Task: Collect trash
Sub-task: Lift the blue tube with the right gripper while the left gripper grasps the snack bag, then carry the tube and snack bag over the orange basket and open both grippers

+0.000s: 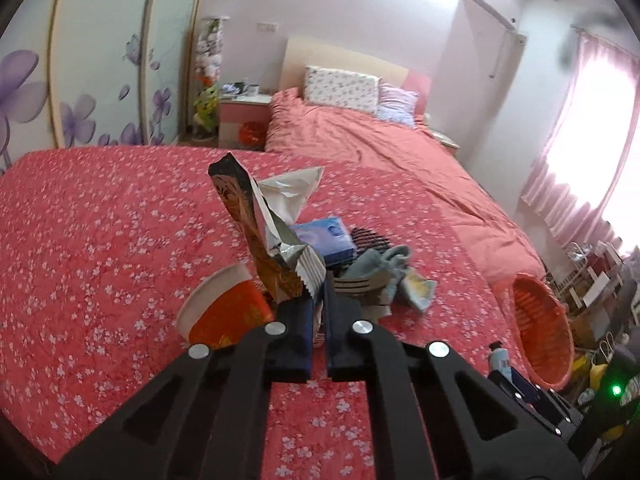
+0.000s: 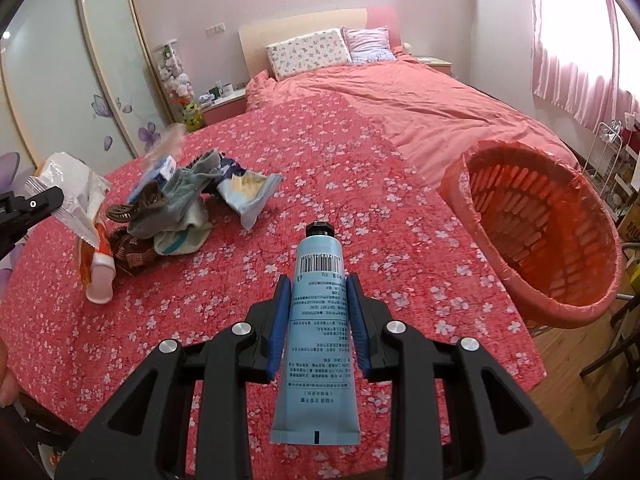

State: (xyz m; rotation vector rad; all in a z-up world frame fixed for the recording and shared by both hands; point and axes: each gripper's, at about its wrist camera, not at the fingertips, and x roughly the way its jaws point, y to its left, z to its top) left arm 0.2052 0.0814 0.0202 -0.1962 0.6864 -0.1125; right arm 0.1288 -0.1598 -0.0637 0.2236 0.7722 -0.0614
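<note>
My left gripper [image 1: 318,300] is shut on a torn foil snack wrapper [image 1: 256,232], held above the red floral bedspread [image 1: 100,240]; the wrapper also shows at the left of the right wrist view [image 2: 76,196]. A red paper cup [image 1: 224,312] lies just left of it. My right gripper [image 2: 318,292] is shut on a light blue cream tube [image 2: 318,320] with a black cap, held above the bedspread. An orange waste basket [image 2: 540,232] tilts toward me at the right, also in the left wrist view [image 1: 540,332].
A pile lies on the bedspread: grey-blue socks [image 2: 180,200], a blue tissue pack [image 1: 324,236], a blue-yellow packet [image 2: 248,192], a brown item [image 2: 136,204]. Behind is a bed with a pink duvet [image 2: 420,96] and pillows. A wardrobe stands left, curtains right.
</note>
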